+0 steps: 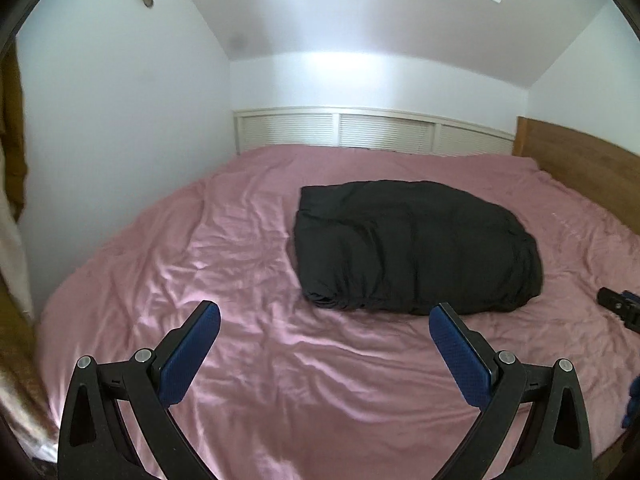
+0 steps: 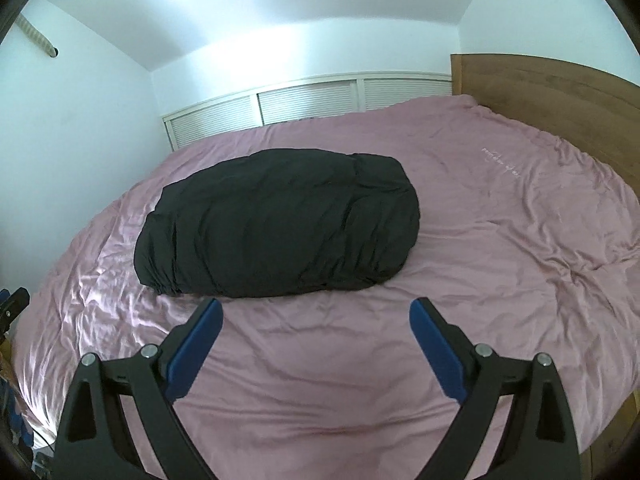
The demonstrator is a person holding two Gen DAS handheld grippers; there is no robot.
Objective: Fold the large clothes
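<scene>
Two claws are seen over a wide bed [image 1: 248, 360] covered by a crumpled pink duvet [image 2: 480, 240]. Each is viewed from its own wrist camera, and each is held above the near part of the bed, clear of the fabric.

On the left claw [image 1: 325, 314], the blue-padded fingers [image 1: 192, 356] are spread wide apart, and nothing is held between them. On the right claw [image 2: 316, 310], the blue pads [image 2: 436, 352] are likewise spread wide, with only bare duvet seen through the gap.

One black garment [image 1: 416, 244], folded into a thick, rounded bundle with gathered layers along its near edge, is laid on the middle of the bed. It is seen beyond both claws, apart from them and untouched. From the left wrist it is placed ahead and to the right; from the right wrist, ahead and to the left.

Small pale lettering [image 2: 500, 162] is printed on the duvet to the right of the bundle. White louvred panels [image 1: 376, 130] are set along the far side of the bed, below a sloping white ceiling. A wooden headboard [image 2: 552, 92] is set along the right side. Nothing is found on the duvet between the claws and the bundle. At the right edge of the left view, part of a black device [image 1: 620, 304] is glimpsed; what it is cannot be told for certain.
</scene>
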